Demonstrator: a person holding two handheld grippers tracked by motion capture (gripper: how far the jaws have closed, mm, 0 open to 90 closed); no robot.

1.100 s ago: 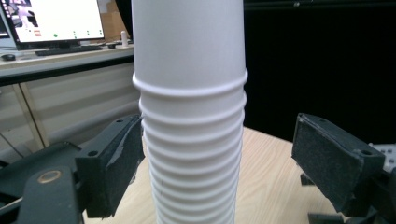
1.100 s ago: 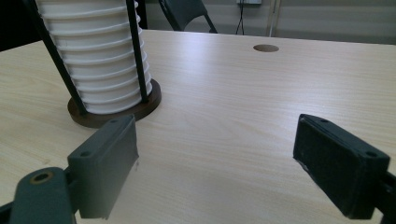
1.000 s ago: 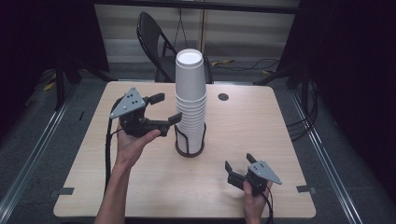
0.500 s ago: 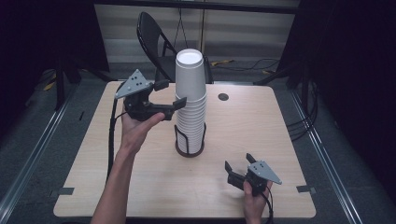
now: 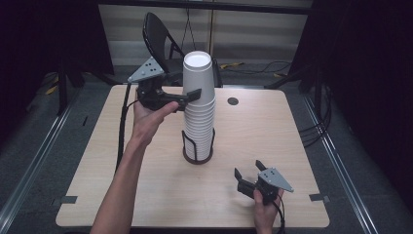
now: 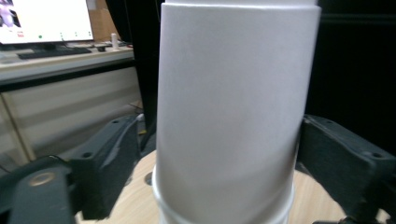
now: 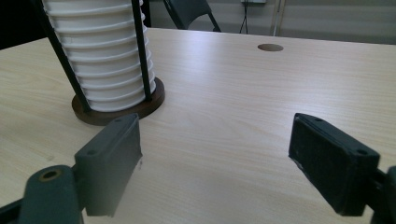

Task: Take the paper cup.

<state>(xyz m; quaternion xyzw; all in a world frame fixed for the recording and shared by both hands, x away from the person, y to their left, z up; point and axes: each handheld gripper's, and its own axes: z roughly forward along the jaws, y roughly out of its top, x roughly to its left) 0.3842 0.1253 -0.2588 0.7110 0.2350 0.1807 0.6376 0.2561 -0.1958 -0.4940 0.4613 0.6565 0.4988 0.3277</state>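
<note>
Two grippers: left gripper (image 5: 187,95) up high, jaws spread either side of top cup (image 6: 233,116) on cup stack (image 5: 198,107), mid-table in holder (image 5: 197,155). Right gripper (image 5: 249,175) low w/ jaws spread, nothing between.

The table (image 5: 272,131) has a pale wood-grain top with rounded corners; a small round hole (image 5: 233,101) sits toward its far edge; near the middle stands a dark round holder (image 5: 198,155) with black wire uprights, bearing a tall stack of white cups (image 5: 199,97); the right gripper (image 5: 251,176) rests low at the near right corner.
</note>
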